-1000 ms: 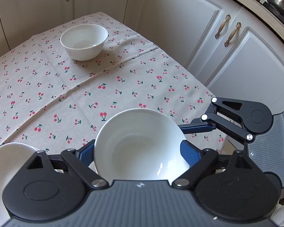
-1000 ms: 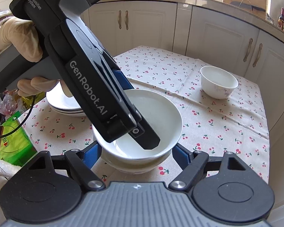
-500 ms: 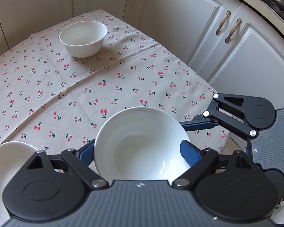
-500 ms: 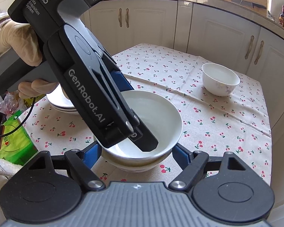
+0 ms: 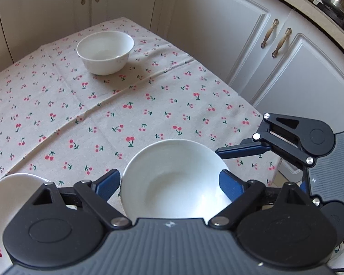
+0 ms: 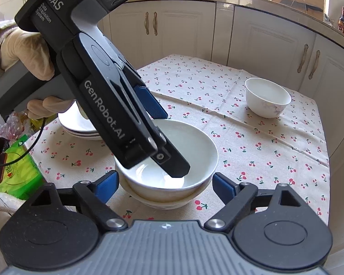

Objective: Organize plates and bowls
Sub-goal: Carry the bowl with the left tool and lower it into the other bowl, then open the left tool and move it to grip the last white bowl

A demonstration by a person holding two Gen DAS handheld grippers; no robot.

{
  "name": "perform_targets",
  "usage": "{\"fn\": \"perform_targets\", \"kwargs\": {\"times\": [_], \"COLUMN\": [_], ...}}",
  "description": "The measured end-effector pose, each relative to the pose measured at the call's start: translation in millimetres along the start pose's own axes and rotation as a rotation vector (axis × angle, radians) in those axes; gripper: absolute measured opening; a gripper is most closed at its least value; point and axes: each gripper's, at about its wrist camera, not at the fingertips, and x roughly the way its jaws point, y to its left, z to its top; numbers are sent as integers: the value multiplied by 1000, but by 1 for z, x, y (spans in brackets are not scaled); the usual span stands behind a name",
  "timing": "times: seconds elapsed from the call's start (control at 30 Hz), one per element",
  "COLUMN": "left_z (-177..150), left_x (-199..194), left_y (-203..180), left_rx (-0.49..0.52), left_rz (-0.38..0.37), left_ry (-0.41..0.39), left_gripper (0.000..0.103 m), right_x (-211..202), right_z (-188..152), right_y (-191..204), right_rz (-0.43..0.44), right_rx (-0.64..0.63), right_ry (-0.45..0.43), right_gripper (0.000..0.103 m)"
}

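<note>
Bowl nested, both tongs apart

Left tongs (image 5: 169, 183) and right tongs (image 6: 165, 182) had just widened around the stacked bowl (image 6: 172, 160); a careless withdrawal could tip it.

I held my left gripper (image 6: 172, 151) angled steeply down, its jaws just opening; my gloved left hand (image 6: 27, 52) gripped its handle. My right gripper (image 6: 165, 182) pointed down too, jaws just widening, pads free.
</note>
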Motion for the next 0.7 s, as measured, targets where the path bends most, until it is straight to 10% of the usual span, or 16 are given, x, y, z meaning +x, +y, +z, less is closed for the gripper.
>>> {"fn": "perform_targets", "kwargs": {"times": [0.7], "left_z": [-50], "left_x": [-21], "left_y": [15], "left_rx": [-71], "left_rz": [-3], "left_ry": [-30], "left_gripper": [93], "right_x": [-11], "right_z": [0], "right_y": [37], "right_rz": [70], "right_rx": [-41], "right_ry": [-28], "right_gripper": [92]}}
